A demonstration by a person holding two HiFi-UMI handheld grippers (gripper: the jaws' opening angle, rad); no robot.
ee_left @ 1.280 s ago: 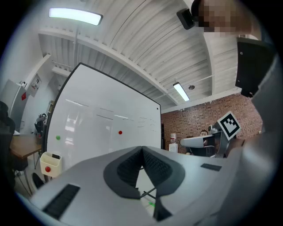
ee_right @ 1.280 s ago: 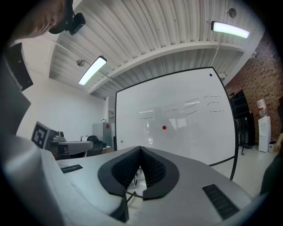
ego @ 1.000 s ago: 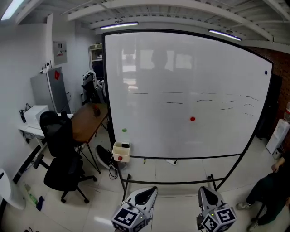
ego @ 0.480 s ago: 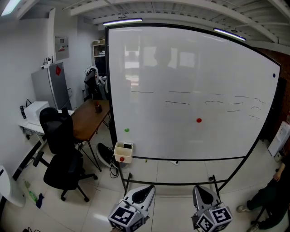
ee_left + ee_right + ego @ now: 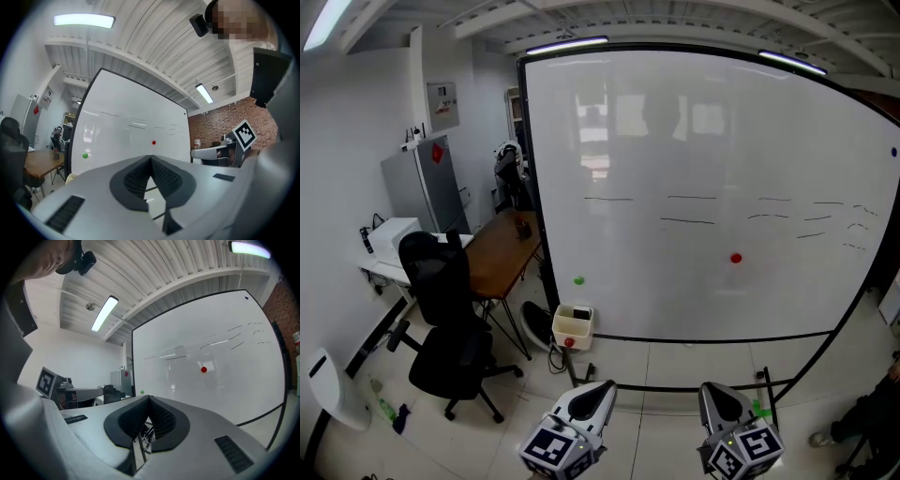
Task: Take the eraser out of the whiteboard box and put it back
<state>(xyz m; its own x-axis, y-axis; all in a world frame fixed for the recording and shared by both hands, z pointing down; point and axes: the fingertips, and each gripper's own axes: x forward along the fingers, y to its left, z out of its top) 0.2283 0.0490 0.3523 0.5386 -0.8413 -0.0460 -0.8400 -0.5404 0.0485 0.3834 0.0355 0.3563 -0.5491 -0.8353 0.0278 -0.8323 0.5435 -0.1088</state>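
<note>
Two closed, level tools: left tool (image 5: 607, 385), right tool (image 5: 711, 387)

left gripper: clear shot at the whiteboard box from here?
Likely yes. Only floor lies between the left gripper and the box at the whiteboard's lower left corner; the chair sits aside. The box is some way off, and the jaws are shut.

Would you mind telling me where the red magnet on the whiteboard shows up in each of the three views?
Head view: the red magnet sits right of centre, on the lower half of the whiteboard.
Left gripper view: the red magnet is near the picture's middle.
Right gripper view: the red magnet is right of centre.
Shared landmark: the green magnet, lower and to the left of the red one in all three.
</note>
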